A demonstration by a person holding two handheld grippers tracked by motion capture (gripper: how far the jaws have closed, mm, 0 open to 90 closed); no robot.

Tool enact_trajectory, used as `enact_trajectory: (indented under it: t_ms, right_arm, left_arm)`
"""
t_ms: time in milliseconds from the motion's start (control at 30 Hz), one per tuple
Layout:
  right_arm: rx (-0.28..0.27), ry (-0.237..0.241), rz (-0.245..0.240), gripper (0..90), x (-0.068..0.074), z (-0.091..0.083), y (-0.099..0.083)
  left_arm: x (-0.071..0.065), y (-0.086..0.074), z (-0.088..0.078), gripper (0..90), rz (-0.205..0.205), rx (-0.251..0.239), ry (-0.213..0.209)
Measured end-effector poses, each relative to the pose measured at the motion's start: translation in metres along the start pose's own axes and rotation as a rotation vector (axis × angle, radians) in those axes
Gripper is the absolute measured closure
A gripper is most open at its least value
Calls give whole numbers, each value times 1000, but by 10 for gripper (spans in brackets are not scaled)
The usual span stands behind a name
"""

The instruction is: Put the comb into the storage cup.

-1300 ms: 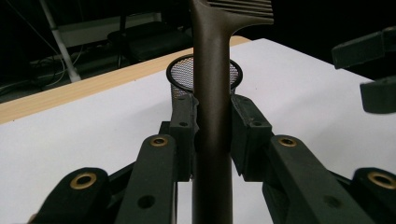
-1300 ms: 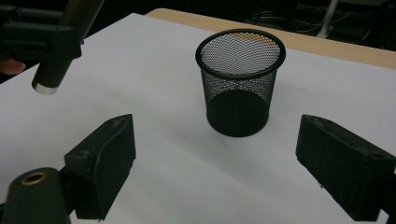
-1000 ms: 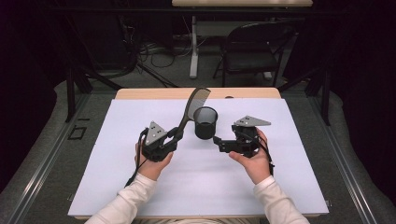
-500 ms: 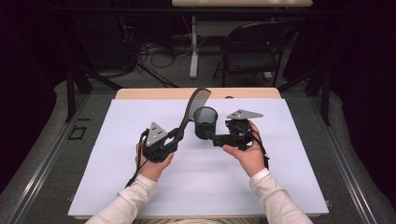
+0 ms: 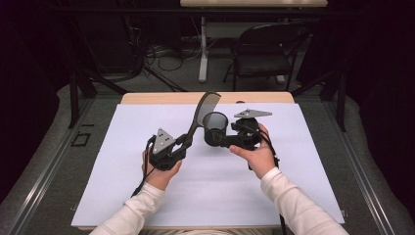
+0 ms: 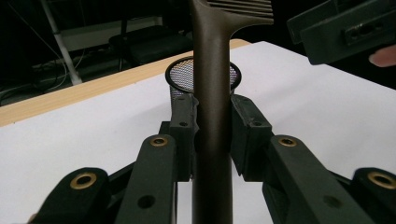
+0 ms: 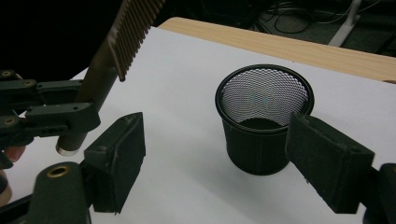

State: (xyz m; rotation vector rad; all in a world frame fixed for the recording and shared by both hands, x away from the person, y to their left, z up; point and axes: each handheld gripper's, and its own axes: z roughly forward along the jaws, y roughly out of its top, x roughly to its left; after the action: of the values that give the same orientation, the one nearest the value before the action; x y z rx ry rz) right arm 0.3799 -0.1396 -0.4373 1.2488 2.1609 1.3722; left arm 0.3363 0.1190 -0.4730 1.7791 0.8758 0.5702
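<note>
The comb sits left of centre on the white sheet, clamped by its brown handle in your left gripper and slanting up and away toward the far edge, teeth at the top. In the left gripper view the pads press both sides of the handle, so that grip looks firm. Just right of the comb stands the black mesh cup, upright and empty. Your right gripper is at the cup from the right, jaws spread to either side of it; they have just been closing a little, yet in the right gripper view the pads stand clear of the mesh. You seem to be steadying the cup before dropping the comb in. Next, close on the cup wall, then tip the comb upright over the rim and lower it handle-first.
</note>
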Motion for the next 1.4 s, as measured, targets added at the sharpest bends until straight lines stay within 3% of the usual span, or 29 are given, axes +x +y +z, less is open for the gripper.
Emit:
enact_trajectory:
  t_ms: [167,633,1100,1400]
  right_arm:
    - [3,3,12,201,-1,0,7]
    - [-17,50,112,248,-16,-3,14]
    - [-57,21,121,225,-16,-1,17]
    - [-78,66,153,265,-14,2,21]
  left_arm:
    - [0,0,0,724,-2,-2,2]
    - [0,0,0,724,-2,-5,5]
    - [0,-2,1,724,-4,-12,12]
    - [2,-5,5,724,-20,-2,9]
